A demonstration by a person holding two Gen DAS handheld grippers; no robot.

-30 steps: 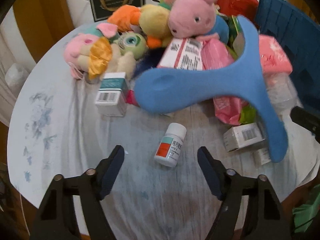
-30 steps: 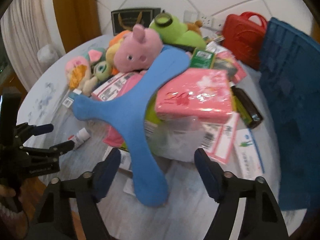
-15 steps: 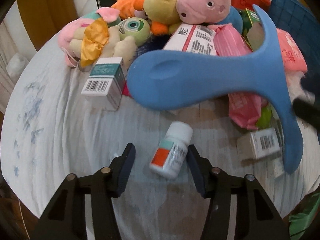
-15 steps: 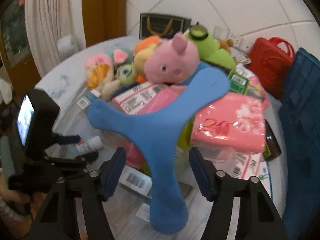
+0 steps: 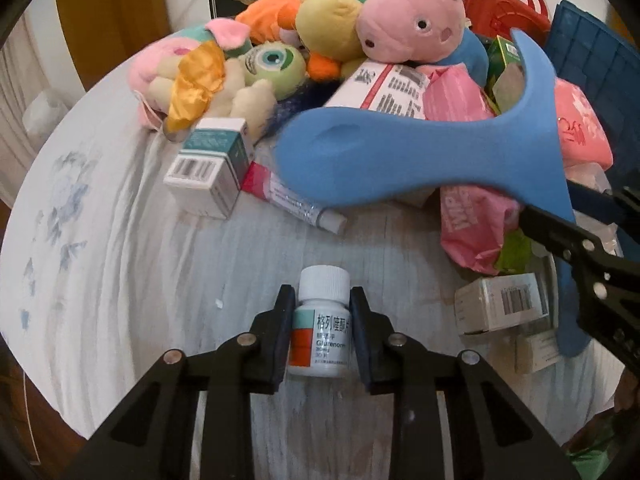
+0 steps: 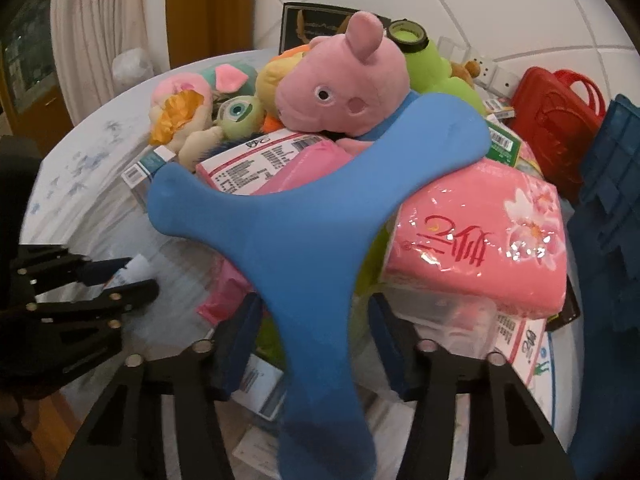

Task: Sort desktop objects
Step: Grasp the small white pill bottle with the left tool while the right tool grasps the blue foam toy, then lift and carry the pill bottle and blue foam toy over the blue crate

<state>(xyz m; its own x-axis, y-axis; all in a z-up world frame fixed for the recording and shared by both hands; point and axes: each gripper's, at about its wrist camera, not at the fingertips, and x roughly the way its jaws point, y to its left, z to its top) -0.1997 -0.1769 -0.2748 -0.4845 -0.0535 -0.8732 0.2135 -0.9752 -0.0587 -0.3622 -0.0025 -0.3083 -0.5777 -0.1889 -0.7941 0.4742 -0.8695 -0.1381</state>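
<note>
A white pill bottle (image 5: 320, 332) with an orange and teal label lies on the white tablecloth (image 5: 100, 240). My left gripper (image 5: 321, 296) is closing, and its pads touch the bottle's sides; the cap sticks out past the fingertips. A blue three-armed foam toy (image 6: 296, 216) rests on the pile of things, also seen in the left wrist view as the blue toy (image 5: 400, 160). My right gripper (image 6: 314, 304) is closing with the toy's lower arm between its jaws, a gap on each side. In the right wrist view the left gripper (image 6: 120, 280) is at the left.
Plush toys fill the back of the table, among them a pink pig (image 5: 408, 24) and a green one-eyed ball (image 5: 272, 64). A white-teal box (image 5: 208, 168), a tube (image 5: 296, 200), pink packs (image 6: 480, 248), a red basket (image 6: 556, 112) and a blue crate (image 6: 612, 208) crowd the rest.
The left jaws have closed in from wide apart onto the pill bottle. The right gripper has come lower and closer to the blue toy, its jaws narrowing around the lower arm.
</note>
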